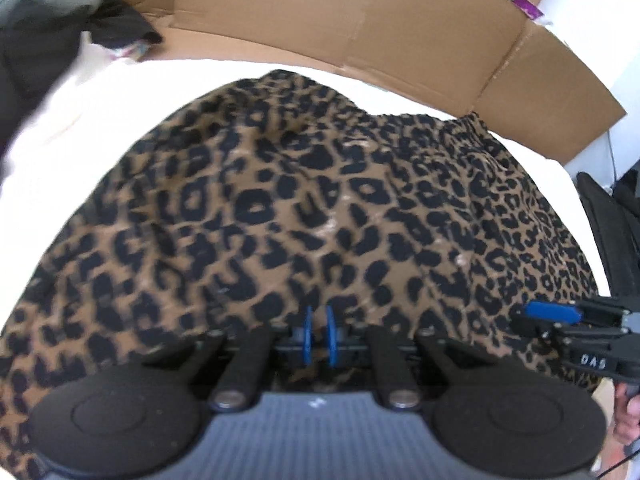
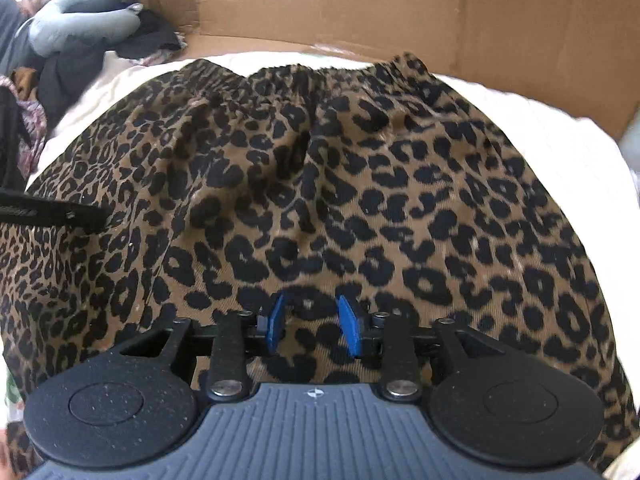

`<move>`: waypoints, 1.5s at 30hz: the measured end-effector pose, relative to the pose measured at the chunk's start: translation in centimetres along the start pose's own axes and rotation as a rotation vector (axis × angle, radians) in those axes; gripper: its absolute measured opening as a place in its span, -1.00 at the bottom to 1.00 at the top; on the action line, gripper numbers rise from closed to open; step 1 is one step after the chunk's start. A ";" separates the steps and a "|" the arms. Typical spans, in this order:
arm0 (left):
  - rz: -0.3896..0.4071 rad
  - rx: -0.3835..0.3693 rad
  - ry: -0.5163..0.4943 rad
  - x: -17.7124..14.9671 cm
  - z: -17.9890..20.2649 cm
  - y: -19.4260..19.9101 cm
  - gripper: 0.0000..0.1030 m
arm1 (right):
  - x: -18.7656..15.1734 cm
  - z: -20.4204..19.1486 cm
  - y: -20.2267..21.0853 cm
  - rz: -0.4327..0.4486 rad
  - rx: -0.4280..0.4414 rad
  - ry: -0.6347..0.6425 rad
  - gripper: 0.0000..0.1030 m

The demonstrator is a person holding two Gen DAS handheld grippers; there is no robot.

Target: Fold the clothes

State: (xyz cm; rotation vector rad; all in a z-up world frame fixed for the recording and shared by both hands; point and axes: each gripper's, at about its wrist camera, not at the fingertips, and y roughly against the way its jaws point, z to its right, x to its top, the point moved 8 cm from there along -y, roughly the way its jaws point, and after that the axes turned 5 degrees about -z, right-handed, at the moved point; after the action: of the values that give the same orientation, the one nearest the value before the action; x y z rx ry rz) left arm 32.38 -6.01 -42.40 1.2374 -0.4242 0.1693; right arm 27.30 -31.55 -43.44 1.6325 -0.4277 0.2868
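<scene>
A leopard-print garment [image 1: 304,208] lies spread over a white surface [image 1: 60,128]. Its gathered elastic waistband [image 2: 320,74] is at the far edge. My left gripper [image 1: 319,336] sits at the near hem with its blue pads [image 1: 307,334] almost together, pinching a bit of the fabric. My right gripper [image 2: 314,326] hovers low over the same garment [image 2: 360,184], open, with cloth showing between its blue pads [image 2: 276,322]. From the left wrist view the right gripper [image 1: 552,312] appears at the garment's right edge. The left gripper's black finger [image 2: 52,212] pokes in at the left of the right wrist view.
Brown cardboard walls [image 1: 360,20] [image 2: 400,4] stand right behind the white surface. A pile of grey and dark clothes [image 2: 80,28] [image 1: 48,20] lies at the far left. A black object [image 1: 608,220] stands off the right edge, and a hand [image 1: 628,420] holds the right gripper.
</scene>
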 end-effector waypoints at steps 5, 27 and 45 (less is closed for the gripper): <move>0.021 0.040 0.056 -0.9 -3.2 2.5 -0.73 | -0.9 0.0 0.4 -0.013 -0.003 -0.017 -0.27; 0.143 0.382 0.240 -7.3 -16.5 9.9 -0.35 | -4.5 0.4 2.4 -0.070 0.029 -0.111 0.04; 0.161 0.281 0.209 -8.9 -18.5 8.2 -0.11 | -7.3 -0.1 3.2 -0.101 0.013 -0.082 0.16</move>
State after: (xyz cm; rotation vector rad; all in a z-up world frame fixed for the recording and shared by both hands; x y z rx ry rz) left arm 25.48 14.96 -43.67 1.4441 -0.3241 0.5051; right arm 19.37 -30.87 -43.74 1.6774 -0.4048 0.1472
